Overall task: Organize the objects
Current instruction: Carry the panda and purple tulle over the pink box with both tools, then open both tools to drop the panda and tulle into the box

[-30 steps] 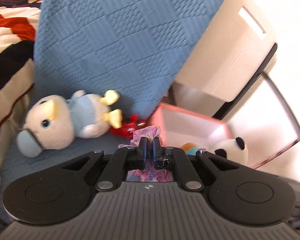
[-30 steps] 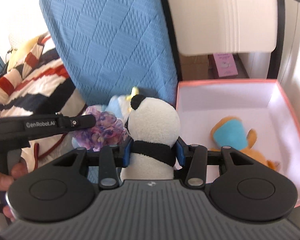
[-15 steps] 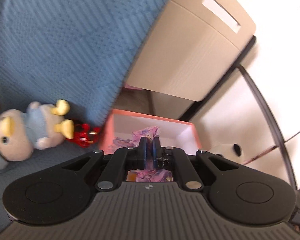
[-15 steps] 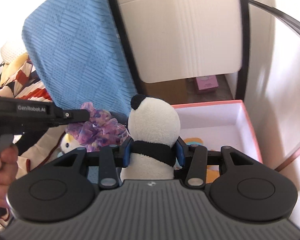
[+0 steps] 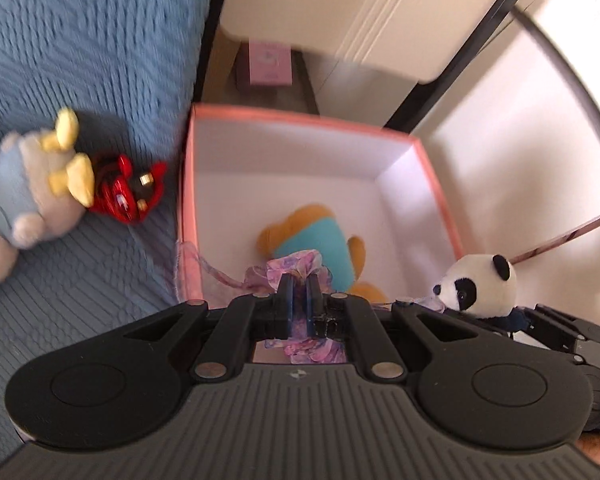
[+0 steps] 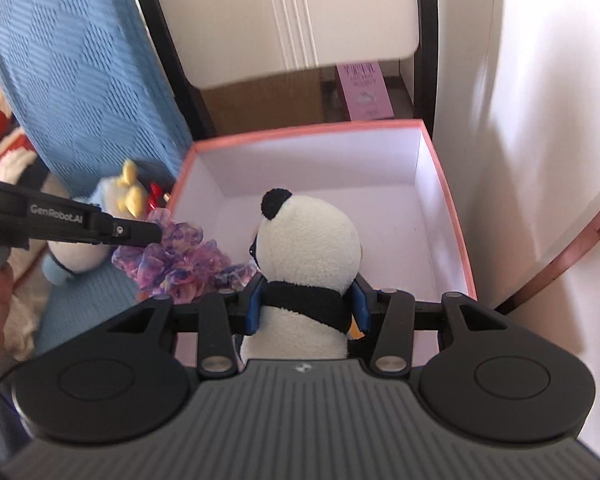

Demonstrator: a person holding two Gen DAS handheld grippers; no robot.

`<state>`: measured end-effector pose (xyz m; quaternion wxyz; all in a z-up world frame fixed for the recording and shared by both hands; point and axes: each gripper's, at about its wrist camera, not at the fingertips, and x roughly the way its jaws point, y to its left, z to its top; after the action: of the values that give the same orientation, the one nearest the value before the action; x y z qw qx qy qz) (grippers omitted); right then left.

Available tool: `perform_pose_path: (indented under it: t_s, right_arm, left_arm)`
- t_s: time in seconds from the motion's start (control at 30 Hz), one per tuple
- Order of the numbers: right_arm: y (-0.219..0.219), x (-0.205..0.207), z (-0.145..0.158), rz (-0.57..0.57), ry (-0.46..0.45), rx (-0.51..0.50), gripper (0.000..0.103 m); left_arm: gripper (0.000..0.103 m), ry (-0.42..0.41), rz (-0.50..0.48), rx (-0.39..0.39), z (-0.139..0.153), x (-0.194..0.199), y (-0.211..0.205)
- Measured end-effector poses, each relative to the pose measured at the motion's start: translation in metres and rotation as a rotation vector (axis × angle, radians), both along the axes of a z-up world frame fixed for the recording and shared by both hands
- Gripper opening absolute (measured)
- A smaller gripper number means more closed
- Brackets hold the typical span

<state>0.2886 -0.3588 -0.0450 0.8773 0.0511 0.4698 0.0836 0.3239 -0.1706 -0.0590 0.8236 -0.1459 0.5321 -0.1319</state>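
At far left in the left wrist view, a pale plush duck [image 5: 24,196] in a light-blue top lies on the blue textured cover [image 5: 80,40], its yellow feet touching a small red toy [image 5: 124,190]; motion blur leaves that toy hard to make out, perhaps a little car. Just beside them stands the pink-rimmed box [image 5: 436,184], white inside, with an orange and teal plush [image 5: 320,240] lying on its floor. The left gripper [image 5: 299,294] has its jaws closed tight on a purple-pink ruffled scrunchie [image 5: 296,264], held over the box's near-left part, a thin trailing piece draped on the left rim. To the right, the panda plush [image 5: 480,284] sits above the box's near-right corner. In the right wrist view, the right gripper [image 6: 308,308] clamps the panda around its black middle, blue pads [image 6: 254,308] pressing both sides, its head upright over the open box. Beyond the box, a pink package [image 6: 364,92] stands under a cream cabinet front [image 6: 292,12].
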Motion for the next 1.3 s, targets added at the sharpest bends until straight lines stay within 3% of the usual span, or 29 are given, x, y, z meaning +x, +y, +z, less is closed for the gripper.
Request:
perform_pose_path:
  t_s: [0.27,0.47,0.57,0.6,0.63,0.67,0.73,0.83,1.0,1.1,1.3]
  right_arm:
    - [-0.014,0.011,-0.037,-0.036,0.065,-0.002,0.046]
    - [-0.018,0.008,-0.032,-0.039,0.075,0.018,0.047]
    - [-0.012,0.003,-0.019,-0.004,0.033,-0.02,0.055]
    - [-0.011,0.001,-0.014,0.002,0.022,-0.01,0.065]
    - [-0.01,0.0,-0.01,0.006,0.01,0.001,0.071]
    - [-0.009,-0.003,-0.004,0.008,-0.009,0.01,0.072]
    - [-0.004,-0.009,0.005,0.001,-0.027,0.011,0.072]
    - [0.006,-0.02,0.017,0.004,-0.055,0.024,0.072]
    - [0.03,-0.044,0.04,0.031,-0.104,0.066,0.072]
    - [0.047,-0.058,0.05,0.054,-0.136,0.073,0.072]
    - [0.075,-0.08,0.064,0.071,-0.174,0.091,0.072]
  left_arm:
    - [0.007,0.086,-0.034,0.02,-0.042,0.004,-0.017]
    - [0.008,0.103,-0.056,0.009,-0.037,0.008,-0.017]
    - [0.009,0.066,-0.078,0.047,-0.024,0.006,-0.019]
    - [0.012,0.06,-0.088,0.053,-0.019,0.005,-0.018]
    - [0.022,0.054,-0.106,0.053,-0.015,0.004,-0.017]
    - [0.038,0.052,-0.117,0.053,-0.011,0.001,-0.015]
    - [0.054,0.026,-0.105,0.06,-0.003,-0.006,-0.009]
    - [0.054,-0.049,-0.104,0.08,0.014,-0.023,0.002]
    - [0.056,-0.14,-0.089,0.023,0.046,-0.054,0.032]
    - [0.057,-0.201,-0.075,0.035,0.063,-0.076,0.046]
    - [0.057,-0.276,-0.03,0.008,0.079,-0.117,0.074]
